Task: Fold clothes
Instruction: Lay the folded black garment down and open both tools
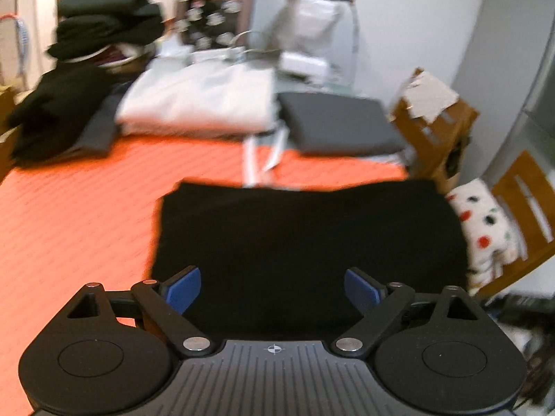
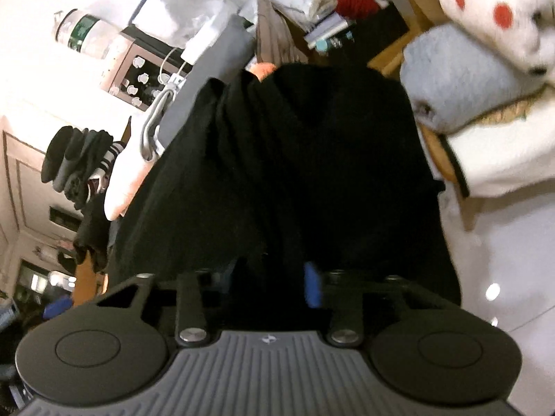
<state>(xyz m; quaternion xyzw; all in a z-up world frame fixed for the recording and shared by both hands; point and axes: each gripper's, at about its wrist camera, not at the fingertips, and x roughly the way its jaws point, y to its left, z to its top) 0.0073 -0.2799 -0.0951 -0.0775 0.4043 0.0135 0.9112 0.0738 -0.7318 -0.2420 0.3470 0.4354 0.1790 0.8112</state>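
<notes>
The black garment (image 1: 308, 242) lies folded into a flat, plain rectangle on the orange bedspread (image 1: 79, 208). The left gripper (image 1: 273, 289) hovers over its near edge, jaws wide and empty. The right gripper (image 2: 274, 277) is narrowly parted among dark folds (image 2: 277, 159) — whether it pinches cloth, I cannot tell.

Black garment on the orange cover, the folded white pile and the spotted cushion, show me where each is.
black garment (image 1: 305, 242), left wrist view, middle of the cloth
white pile (image 1: 201, 100), left wrist view, top fold
spotted cushion (image 1: 485, 228), left wrist view, its top face
</notes>
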